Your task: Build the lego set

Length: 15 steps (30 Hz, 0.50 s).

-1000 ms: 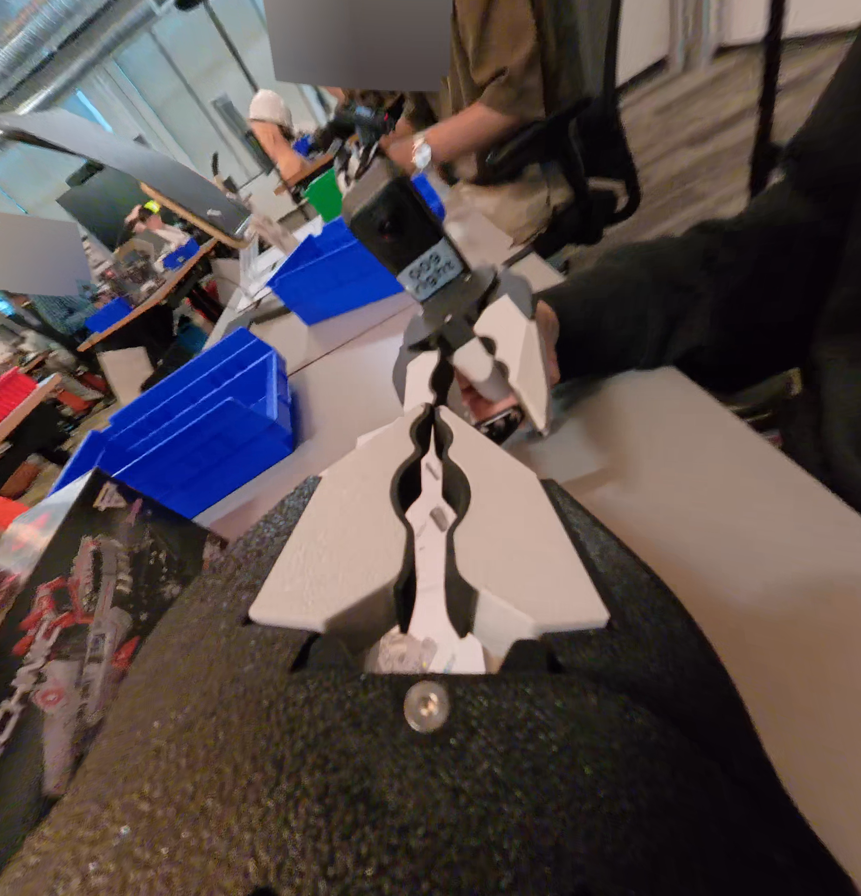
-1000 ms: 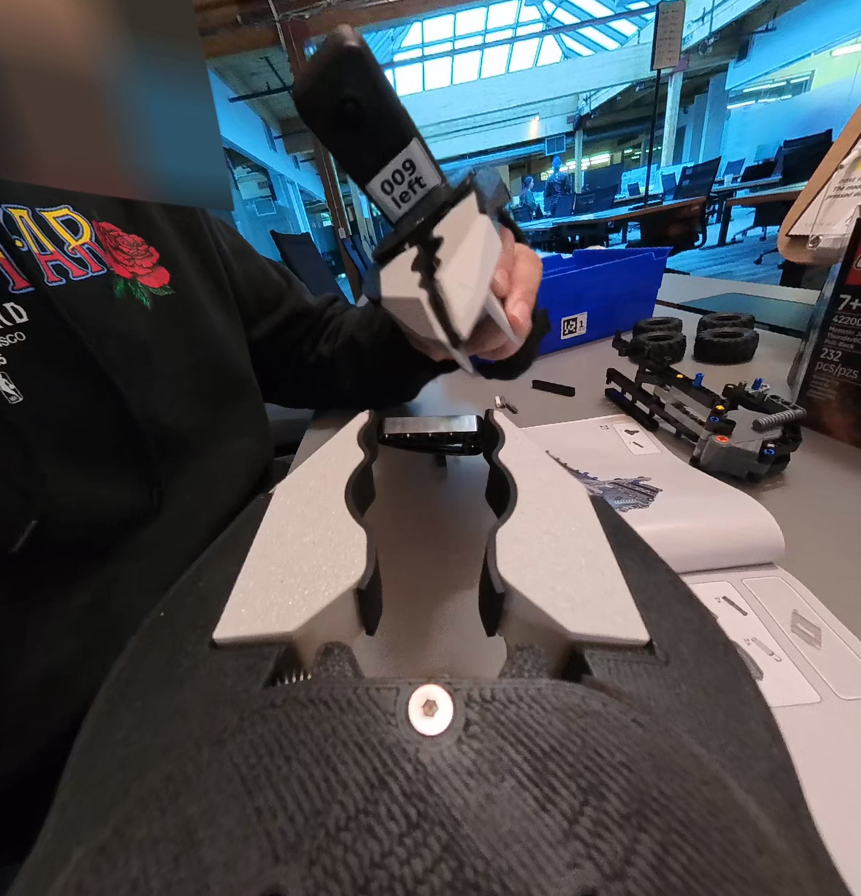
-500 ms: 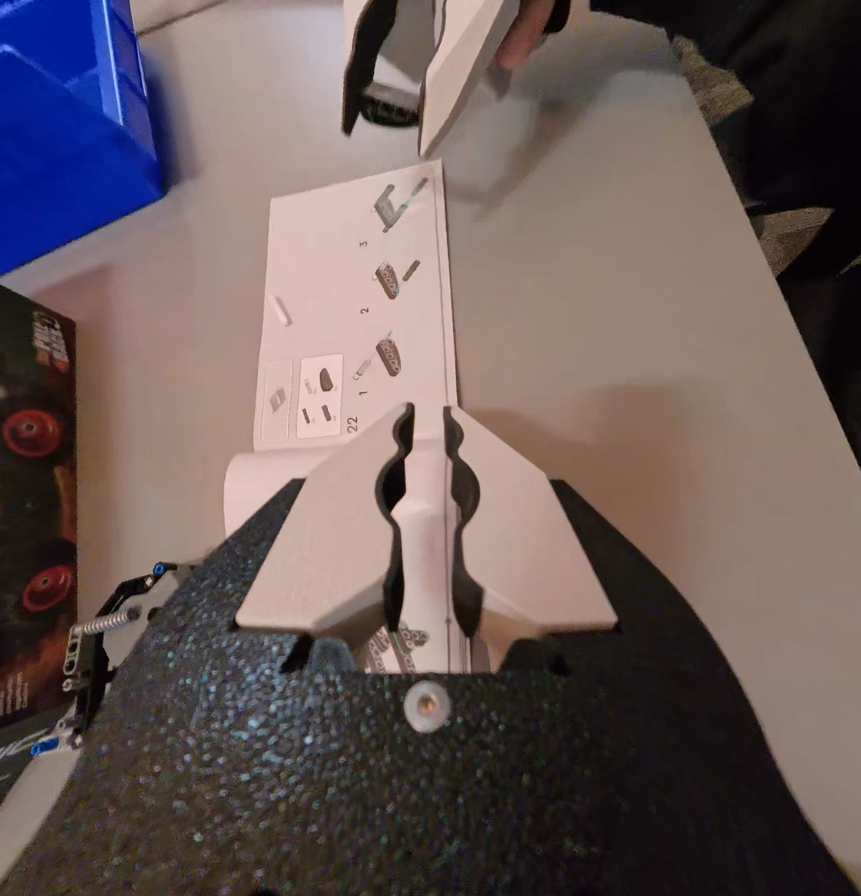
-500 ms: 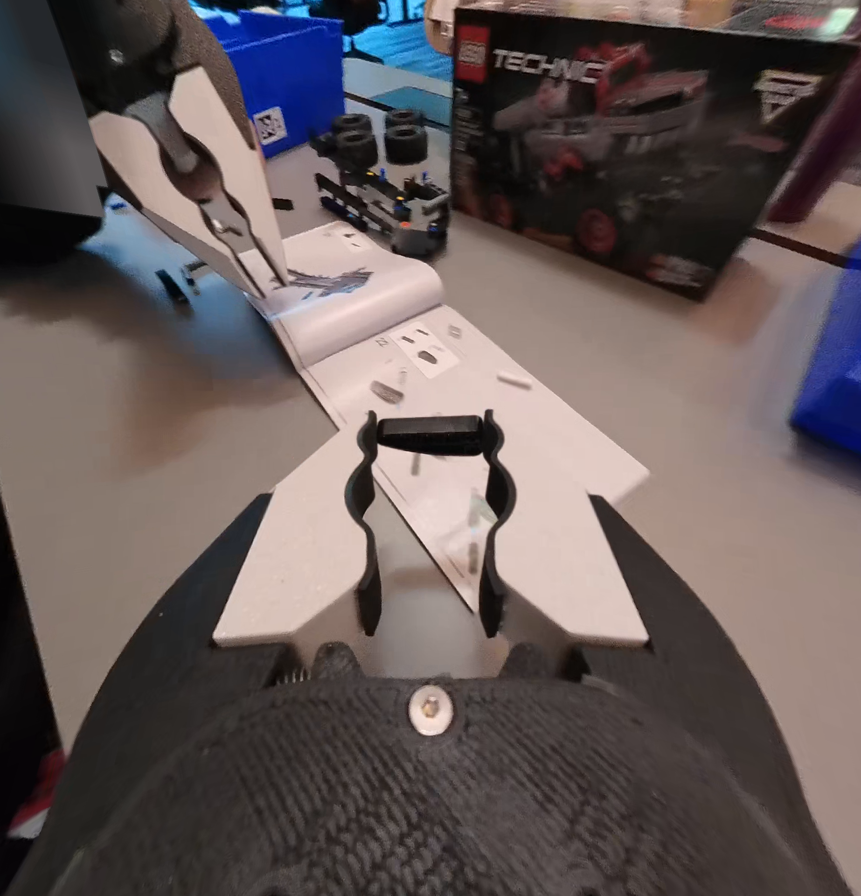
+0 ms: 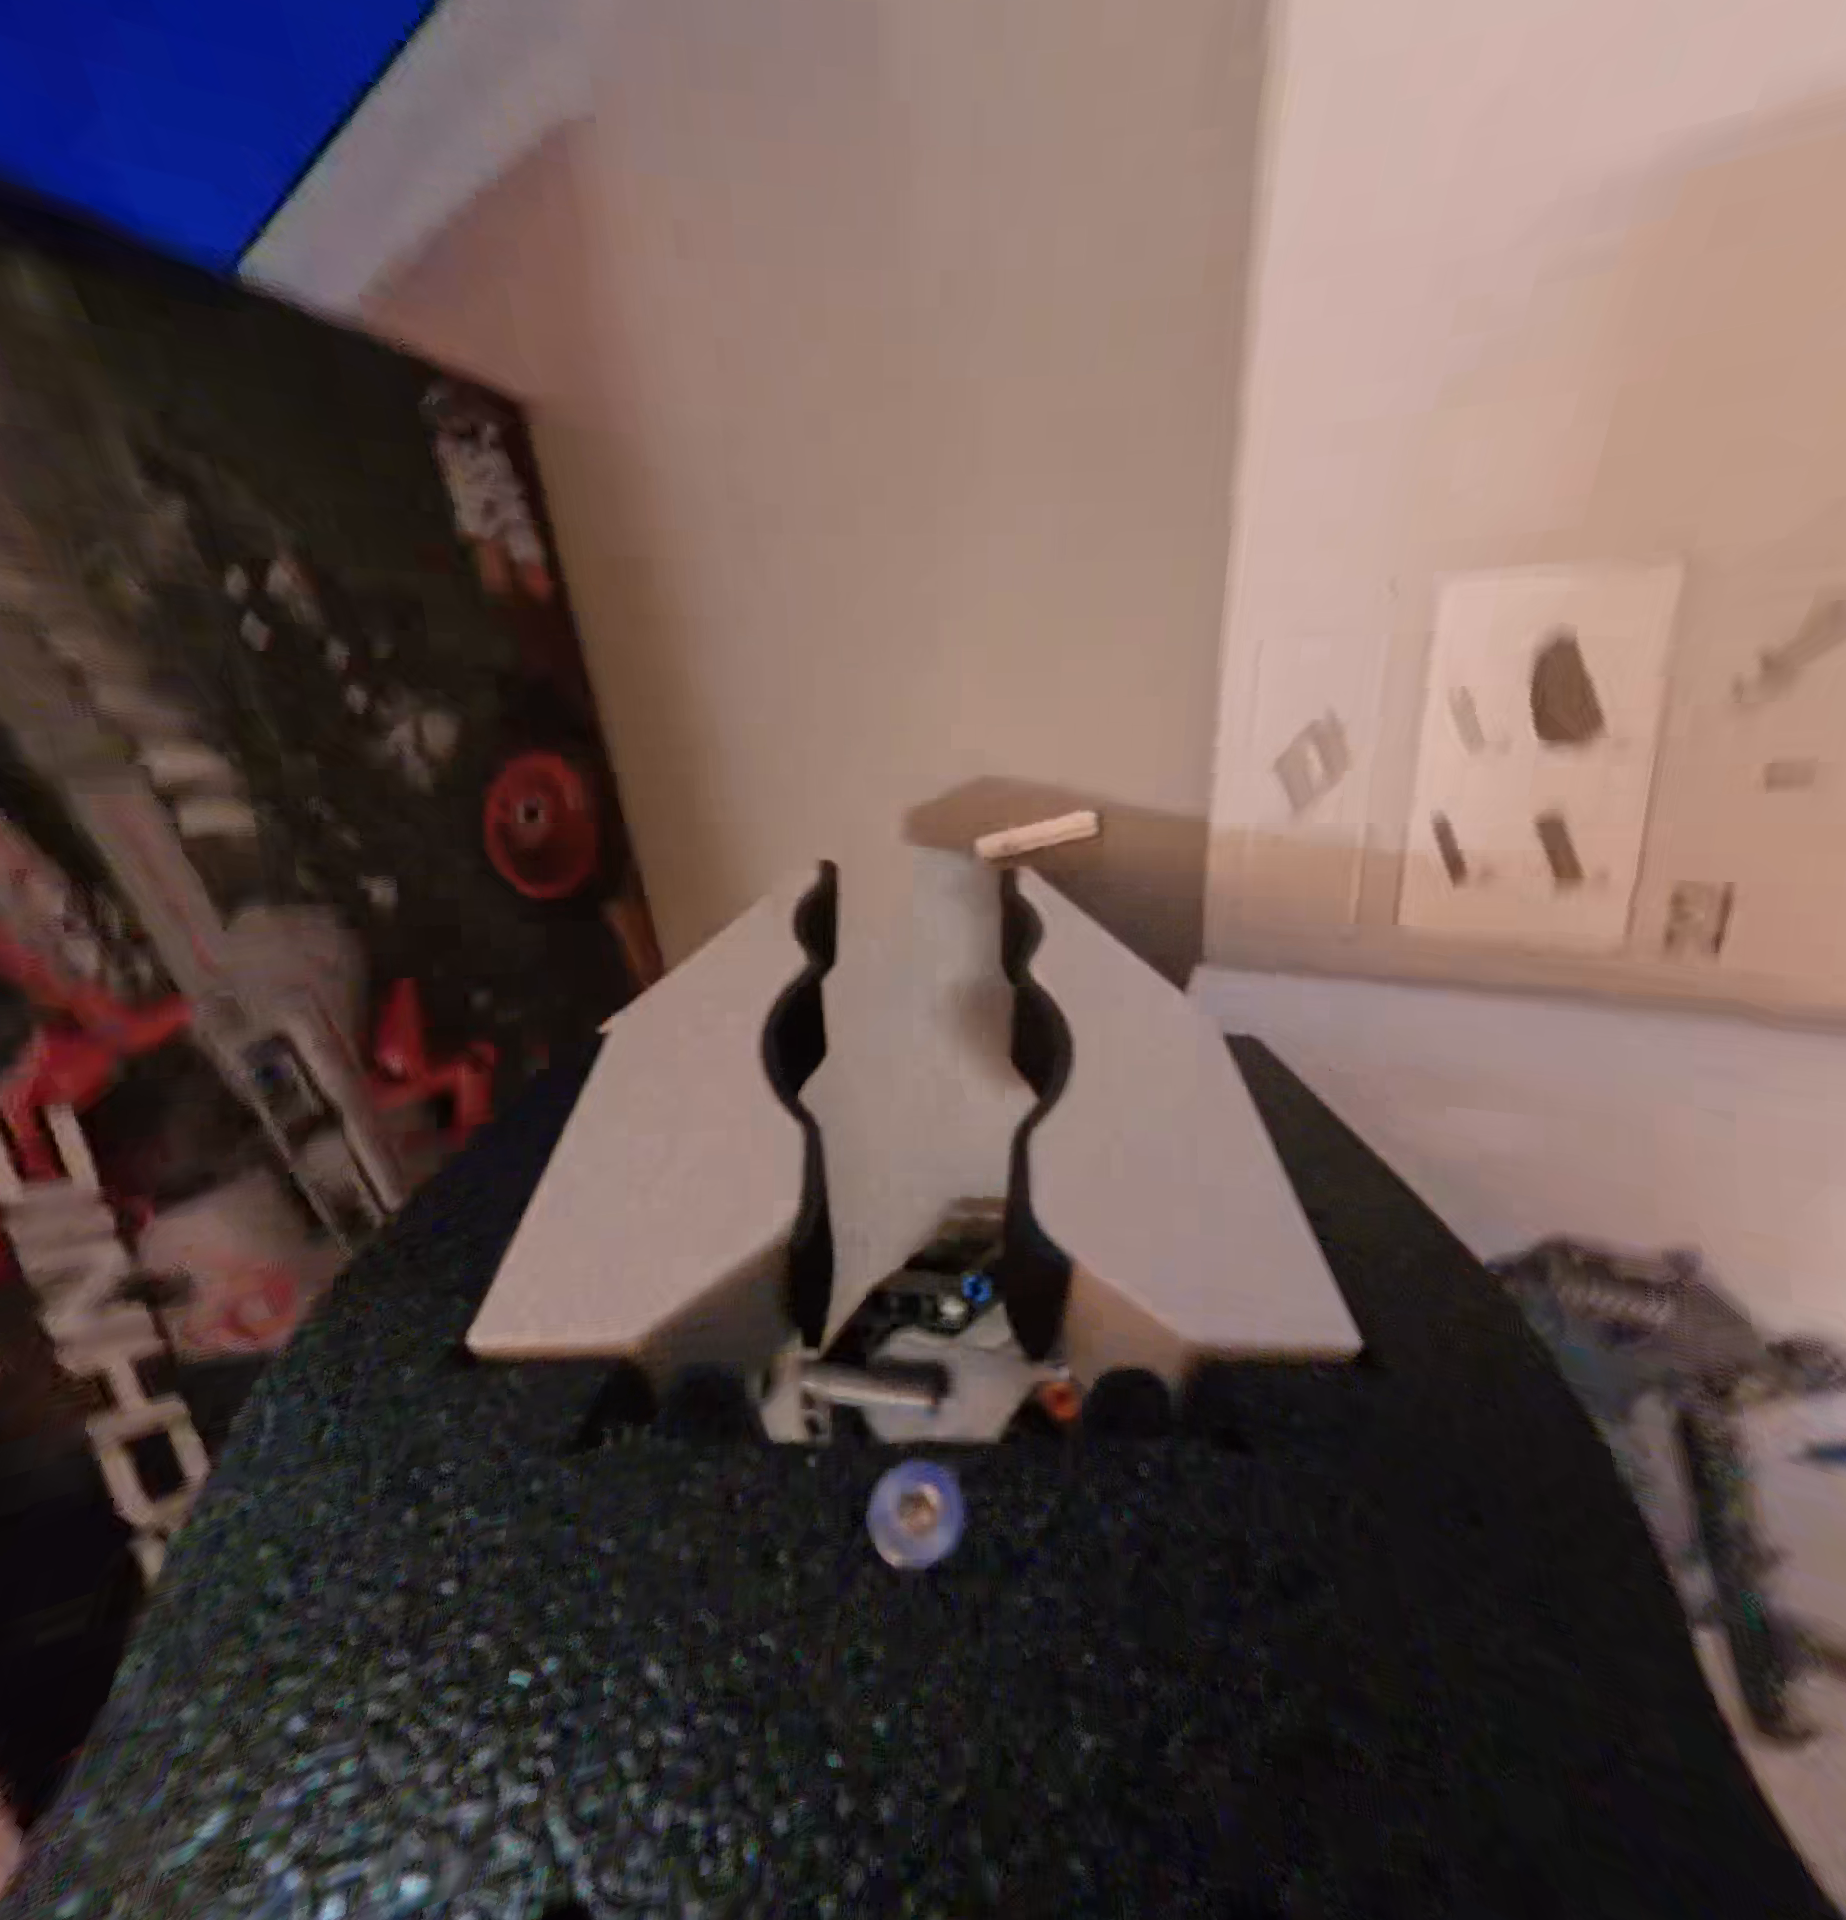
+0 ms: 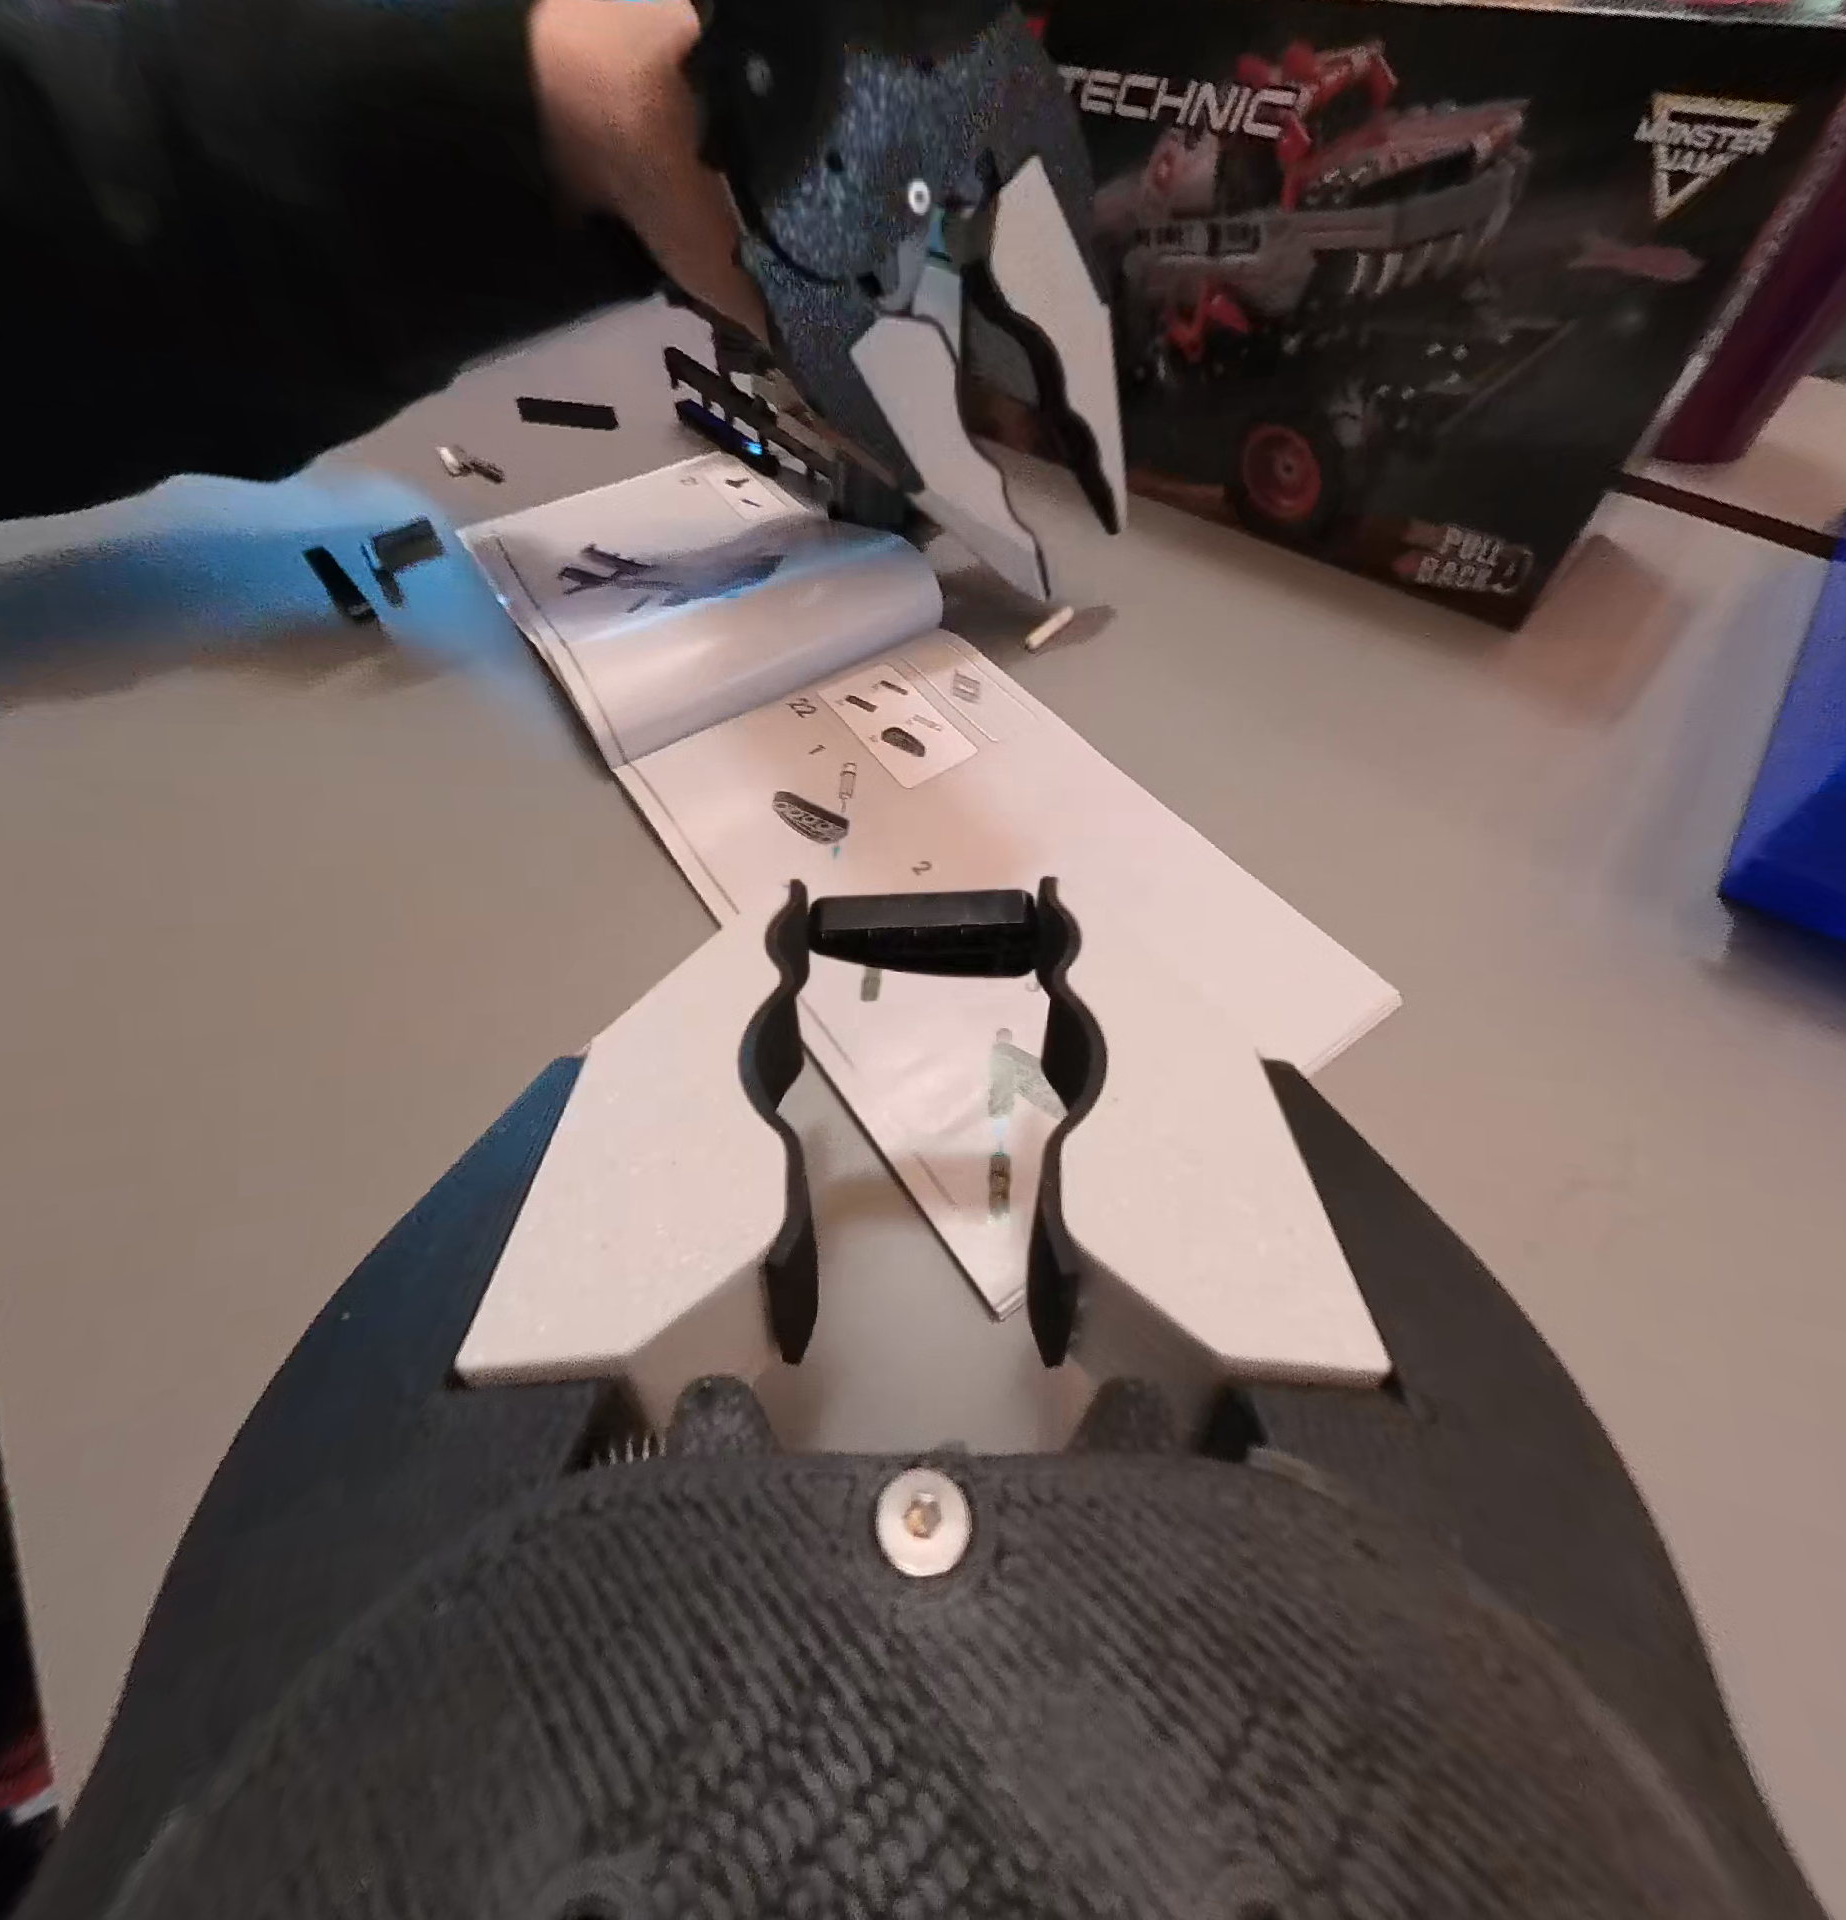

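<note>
My right gripper (image 6: 924, 914) is shut on a short black lego piece (image 6: 924, 932), held crosswise between its tips above the open instruction booklet (image 6: 1106, 883). My left gripper (image 5: 917, 881) is open and empty, pointing down at the table. A small tan peg (image 5: 1036, 833) lies just beyond its right fingertip. The right wrist view shows the left gripper (image 6: 1075, 551) hovering over the same peg (image 6: 1049, 629) next to the booklet. The partly built black chassis (image 6: 742, 416) sits behind the left gripper and shows under the left fingers (image 5: 929, 1299). The left view is blurred.
The lego set box (image 6: 1418, 312) stands at the back, also at left in the left wrist view (image 5: 275, 779). A blue bin (image 6: 1812, 779) is at the right edge. Small loose black and grey pieces (image 6: 379, 551) lie left of the booklet (image 5: 1521, 727). Tip to tip, the grippers are about 20 centimetres apart.
My left gripper has swung from over the booklet down toward the tan peg near the box, and its fingers have spread wider. My right gripper still holds the black piece over the booklet.
</note>
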Motion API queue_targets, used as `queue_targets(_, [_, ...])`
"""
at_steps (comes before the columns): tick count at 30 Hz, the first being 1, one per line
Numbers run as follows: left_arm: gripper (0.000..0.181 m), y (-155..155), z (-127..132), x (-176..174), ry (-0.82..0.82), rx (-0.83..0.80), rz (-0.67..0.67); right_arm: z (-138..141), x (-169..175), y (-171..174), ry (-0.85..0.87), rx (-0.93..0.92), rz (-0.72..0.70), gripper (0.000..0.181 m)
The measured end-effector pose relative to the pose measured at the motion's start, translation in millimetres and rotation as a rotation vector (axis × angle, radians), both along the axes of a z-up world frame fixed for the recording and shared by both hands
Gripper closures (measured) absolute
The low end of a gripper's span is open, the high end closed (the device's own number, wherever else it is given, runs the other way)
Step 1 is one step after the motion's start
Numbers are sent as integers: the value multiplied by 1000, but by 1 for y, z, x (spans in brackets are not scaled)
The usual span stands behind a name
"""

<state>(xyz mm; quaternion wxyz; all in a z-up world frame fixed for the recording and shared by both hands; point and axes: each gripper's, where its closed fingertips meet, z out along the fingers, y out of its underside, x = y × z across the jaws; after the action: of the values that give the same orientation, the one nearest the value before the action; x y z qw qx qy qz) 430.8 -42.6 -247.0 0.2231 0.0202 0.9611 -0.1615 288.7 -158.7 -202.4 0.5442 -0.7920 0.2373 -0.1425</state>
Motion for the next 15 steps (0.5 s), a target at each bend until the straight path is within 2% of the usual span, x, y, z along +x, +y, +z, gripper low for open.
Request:
queue_targets(3, [145, -5, -7, -15, 15, 88, -290, 2, -3, 1, 12, 21, 24, 140])
queue_targets(4, [148, -6, -8, -18, 22, 105, -348, 2, -3, 1, 12, 22, 26, 140])
queue_targets(5, [162, -5, -11, -21, 60, 131, -384, 2, -4, 2, 11, 22, 30, 140])
queue_targets(6, [179, -3, -14, -25, 114, 148, -396, 2, -5, 2, 11, 21, 38, 140])
queue_targets(9, [179, -5, -16, -25, 221, 137, -361, 4, -7, 3, 8, 34, 50, 140])
queue_targets(12, [179, -5, -16, -25, 361, 97, -248, 8, -7, 1, -1, 65, 45, 140])
queue_targets(15, [179, -5, -17, -25, 421, 56, -190, 11, -6, -1, -9, 87, 40, 140])
